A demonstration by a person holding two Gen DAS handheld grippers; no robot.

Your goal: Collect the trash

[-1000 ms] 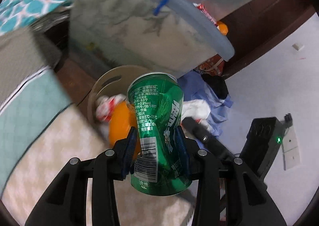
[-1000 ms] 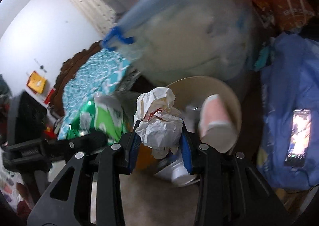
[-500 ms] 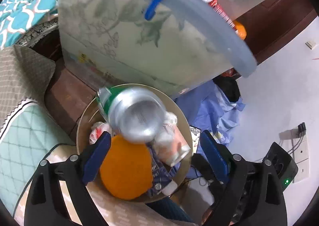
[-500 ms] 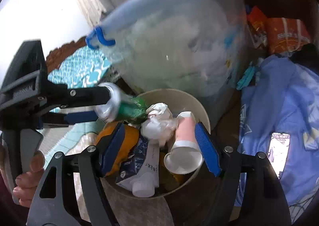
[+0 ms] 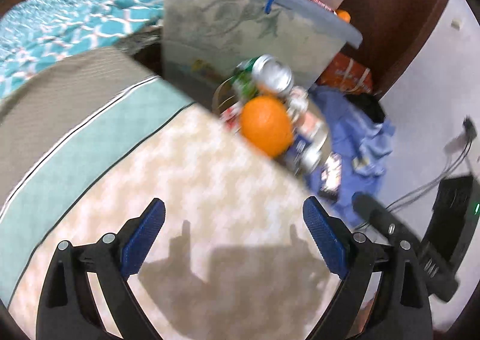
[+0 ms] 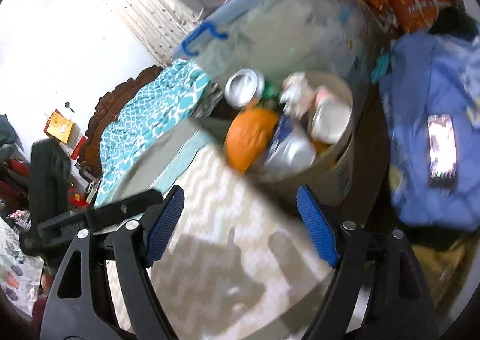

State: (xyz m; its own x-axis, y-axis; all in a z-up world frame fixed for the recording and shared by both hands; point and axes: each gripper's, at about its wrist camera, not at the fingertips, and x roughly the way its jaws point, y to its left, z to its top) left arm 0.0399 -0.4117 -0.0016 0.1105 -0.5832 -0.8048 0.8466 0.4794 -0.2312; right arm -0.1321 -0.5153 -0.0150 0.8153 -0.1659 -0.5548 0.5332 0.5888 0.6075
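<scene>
A round beige bin [image 6: 345, 160] stands beside the bed, heaped with trash. On top lie a green can [image 6: 244, 91] with its silver end showing, a crumpled paper wad [image 6: 295, 91], a pink cup [image 6: 330, 118] and an orange wrapper [image 6: 249, 136]. The left wrist view shows the same can [image 5: 271, 76] and orange wrapper [image 5: 267, 127] in the bin [image 5: 219, 97]. My left gripper [image 5: 234, 211] hovers over the patterned bed cover, short of the bin, jaws opening with nothing between them. My right gripper [image 6: 240, 199] is likewise back from the bin, jaws opening and empty.
A clear storage box [image 5: 240, 25] with a blue handle stands right behind the bin. Blue clothing [image 6: 435, 100] with a lit phone [image 6: 442, 151] on it lies to the right. A black device with cables [image 5: 453, 208] sits on the floor. A teal quilt [image 5: 60, 19] covers the bed.
Both grippers opened: the left let go of the green can, the right of the paper wad, and both now lie in the bin. Both grippers drew back over the bed cover.
</scene>
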